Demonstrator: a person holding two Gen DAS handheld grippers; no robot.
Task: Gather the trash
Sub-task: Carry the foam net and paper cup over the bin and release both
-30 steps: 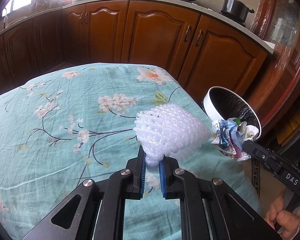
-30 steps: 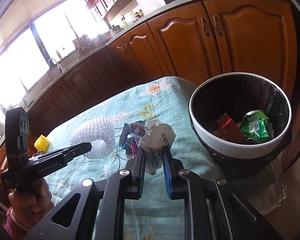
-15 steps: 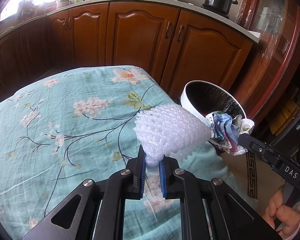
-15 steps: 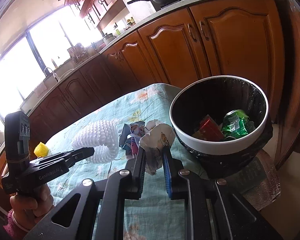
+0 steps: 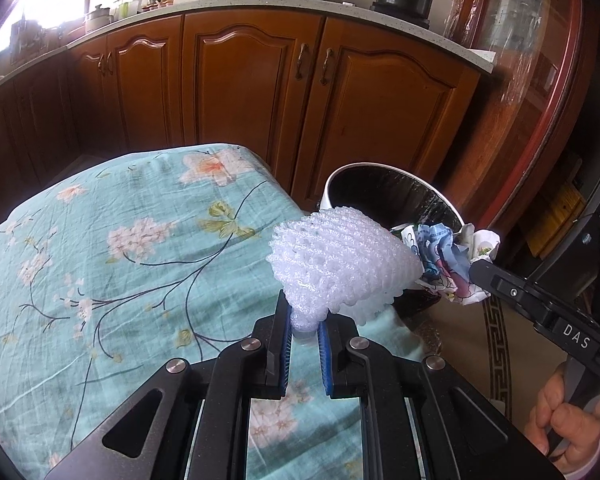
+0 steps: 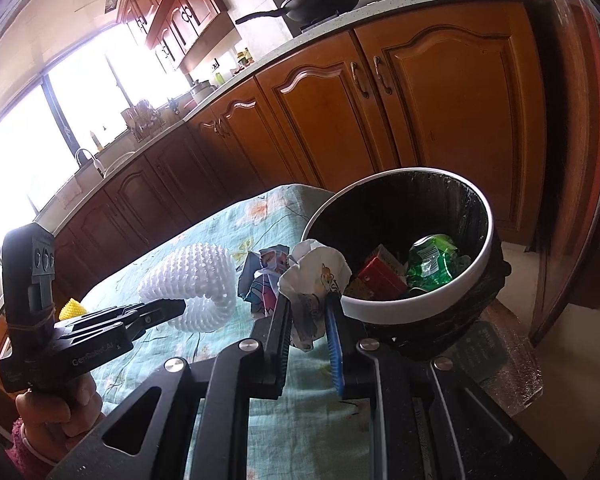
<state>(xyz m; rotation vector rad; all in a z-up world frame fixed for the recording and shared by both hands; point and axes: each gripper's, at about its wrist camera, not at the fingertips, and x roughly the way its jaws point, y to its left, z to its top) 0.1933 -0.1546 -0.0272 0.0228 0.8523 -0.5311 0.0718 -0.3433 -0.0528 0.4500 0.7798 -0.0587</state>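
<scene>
The task is partly done. The bin (image 6: 400,240), in the middle right of the right wrist view, is already holding a red carton (image 6: 380,276) and a crushed green can (image 6: 432,260). Two more pieces are on their way. The left gripper (image 5: 304,330) is grasping the white foam net (image 5: 336,268) by its narrow end, fingers clenched on it, and the net is hanging in the air over the edge of the counter (image 5: 100,264), in front of the bin's near rim in the left wrist view. The right gripper (image 6: 308,320) is pinching the crumpled printed paper (image 6: 300,280), which is sitting just beside the bin's white rim and not yet over the opening. A small yellow piece (image 6: 73,309) is lying on the flowered cloth at the left of the right wrist view, so probably one more trip is remaining after these two drops.

Compared with one second before, both grippers are holding the same pieces with the same grip, but they are now nearer to the bin: the bin is looking larger and more central in both views, and less of the counter is visible behind the net.
</scene>
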